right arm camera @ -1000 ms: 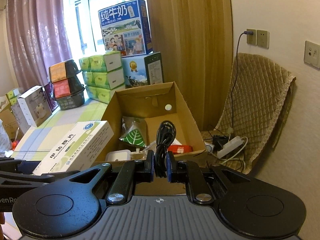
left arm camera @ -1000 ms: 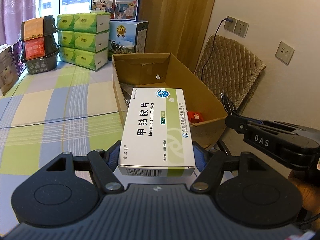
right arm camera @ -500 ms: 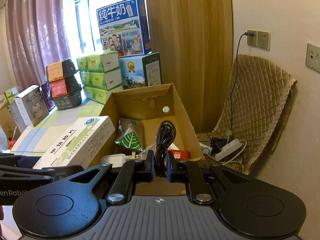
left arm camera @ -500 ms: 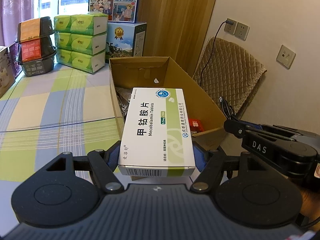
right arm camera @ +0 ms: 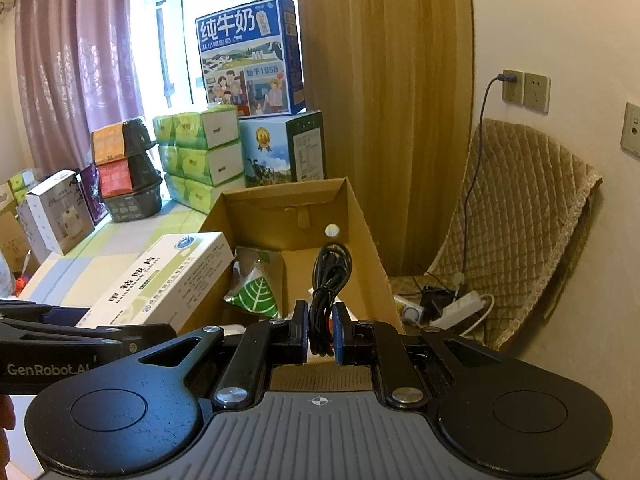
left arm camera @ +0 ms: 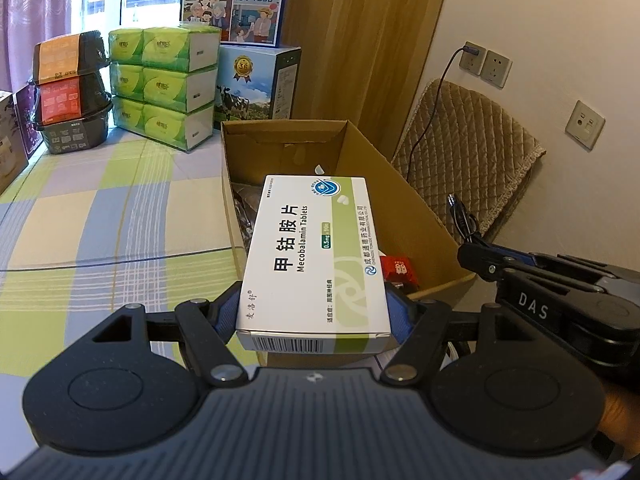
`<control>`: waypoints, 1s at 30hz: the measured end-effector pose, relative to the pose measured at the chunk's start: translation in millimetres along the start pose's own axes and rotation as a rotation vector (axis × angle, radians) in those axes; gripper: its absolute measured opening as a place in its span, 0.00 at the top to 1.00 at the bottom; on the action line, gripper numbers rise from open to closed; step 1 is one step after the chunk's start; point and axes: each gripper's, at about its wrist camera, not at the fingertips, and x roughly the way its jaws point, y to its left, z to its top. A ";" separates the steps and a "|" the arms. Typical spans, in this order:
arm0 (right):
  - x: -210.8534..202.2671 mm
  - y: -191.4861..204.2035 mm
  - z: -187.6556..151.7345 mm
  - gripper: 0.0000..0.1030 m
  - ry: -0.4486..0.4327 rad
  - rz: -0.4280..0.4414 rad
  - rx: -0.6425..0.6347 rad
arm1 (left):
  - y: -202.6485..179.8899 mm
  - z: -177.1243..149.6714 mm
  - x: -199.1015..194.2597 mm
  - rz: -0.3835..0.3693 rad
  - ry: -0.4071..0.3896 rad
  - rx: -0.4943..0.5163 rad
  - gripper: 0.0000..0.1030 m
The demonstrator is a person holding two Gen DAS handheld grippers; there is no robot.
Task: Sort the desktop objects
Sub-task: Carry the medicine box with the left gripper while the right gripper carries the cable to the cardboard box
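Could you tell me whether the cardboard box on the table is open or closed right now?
Open: the cardboard box has no lid over it, and a green leaf-print packet shows inside.

Stacked tissue packs [left arm camera: 166,88], milk cartons [right arm camera: 250,58], perhaps.

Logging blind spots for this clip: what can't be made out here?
- Left wrist view: the tablet box hides most of the cardboard box floor.
- Right wrist view: the cable ends run behind the right gripper.
- Both views: small print on the tablet box is unreadable.
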 end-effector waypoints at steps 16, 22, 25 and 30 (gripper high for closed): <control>19.0 0.2 12.6 0.92 0.003 0.006 -0.023 | 3.5 12.9 21.0 -0.008 0.012 -0.015 0.35; 27.5 -0.9 18.5 0.92 0.000 0.006 -0.033 | 6.2 18.7 28.2 -0.007 0.009 -0.022 0.35; 31.7 -1.3 20.7 0.92 0.001 0.006 -0.037 | 6.8 20.2 32.2 -0.008 0.010 -0.022 0.35; 39.2 -2.2 25.6 0.92 0.000 0.006 -0.039 | 9.4 22.2 38.9 -0.011 0.018 -0.029 0.35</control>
